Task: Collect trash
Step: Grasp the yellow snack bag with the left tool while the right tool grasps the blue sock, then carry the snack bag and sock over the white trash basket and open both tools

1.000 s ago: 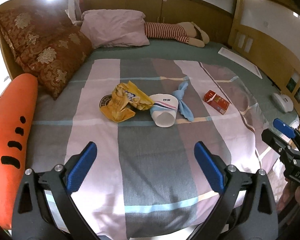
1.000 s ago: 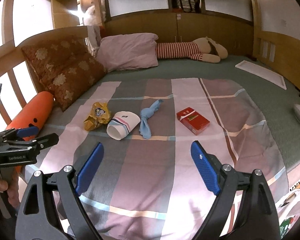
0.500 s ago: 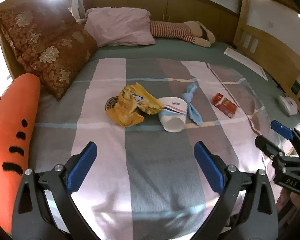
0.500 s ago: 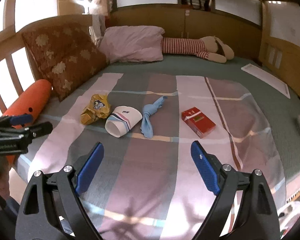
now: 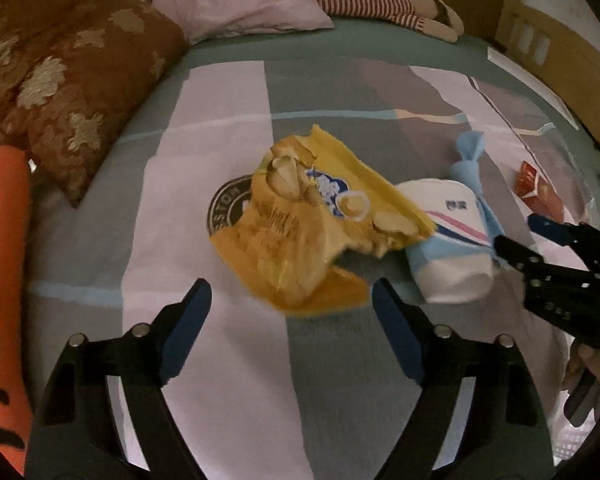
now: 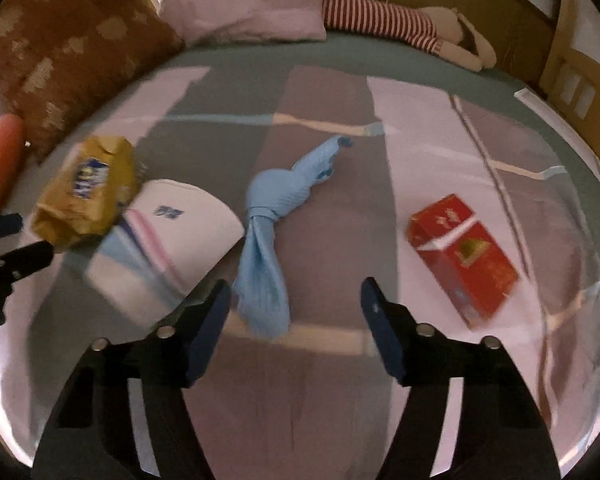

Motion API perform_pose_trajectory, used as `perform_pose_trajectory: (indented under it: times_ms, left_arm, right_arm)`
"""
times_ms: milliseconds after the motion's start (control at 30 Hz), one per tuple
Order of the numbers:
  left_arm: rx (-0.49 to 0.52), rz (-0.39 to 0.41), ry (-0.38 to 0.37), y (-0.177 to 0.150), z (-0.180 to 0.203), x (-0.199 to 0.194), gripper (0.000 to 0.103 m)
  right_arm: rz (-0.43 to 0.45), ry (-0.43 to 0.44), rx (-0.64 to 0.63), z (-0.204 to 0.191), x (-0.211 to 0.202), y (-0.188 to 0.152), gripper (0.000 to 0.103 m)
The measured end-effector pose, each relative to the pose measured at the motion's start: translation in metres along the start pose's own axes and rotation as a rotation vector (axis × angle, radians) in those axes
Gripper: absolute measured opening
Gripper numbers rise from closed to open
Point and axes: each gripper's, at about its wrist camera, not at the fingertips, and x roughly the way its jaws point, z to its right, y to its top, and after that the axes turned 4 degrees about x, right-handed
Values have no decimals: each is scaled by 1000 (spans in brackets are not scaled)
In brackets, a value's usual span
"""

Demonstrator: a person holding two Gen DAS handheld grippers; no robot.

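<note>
On the bed: every piece of trash lies on the striped quilt (image 5: 228,360); none of it is picked up yet, as far as I can see.
Yellow snack bag (image 5: 308,232): crumpled, lying just ahead of my left gripper (image 5: 292,316), its right end overlapping the paper cup (image 5: 448,252).
Paper cup: on its side, touching the bag on one flank and the knotted blue cloth (image 6: 272,236) on the other.
Knotted blue cloth: stretched out straight ahead of my right gripper (image 6: 296,304), its near end lying just past the gap of my jaws; whether it counts as trash I cannot tell.
Red carton (image 6: 464,256): lying apart from the rest, off to the right, untouched.
My left fingers: released but just narrowing, nothing between them; the bag's near edge lies a little beyond the tips.
My right fingers: also released and just narrowing, empty, with no pad pressing on the cloth.
Done so far: by my judgement only the approach; both hands are low over the quilt and aimed at the litter.
Left to do: close on the bag, then gather the cup and the carton.
Where it all goes: no bin or bag for the trash shows plainly in either view.
</note>
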Motion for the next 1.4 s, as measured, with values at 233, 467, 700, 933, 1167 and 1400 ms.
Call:
perform_pose_trajectory:
  times_ms: [233, 467, 700, 933, 1167, 1400]
  left_arm:
    - [35, -18, -23, 11, 2, 33, 34]
    - [-65, 83, -59, 23, -13, -8, 29]
    - [-57, 263, -78, 15, 0, -113, 29]
    - [-32, 338, -98, -37, 33, -178, 29]
    - [-7, 318, -94, -85, 51, -191, 29]
    - [-1, 289, -93, -91, 52, -182, 29]
  right_arm:
    - [21, 15, -62, -23, 21, 11, 30]
    - [76, 53, 13, -6, -16, 22, 5]
    - [239, 142, 30, 6, -123, 16, 5]
    - [388, 161, 55, 26, -217, -55, 5]
    - [362, 144, 36, 23, -237, -109, 5]
    - [336, 150, 14, 12, -229, -108, 5]
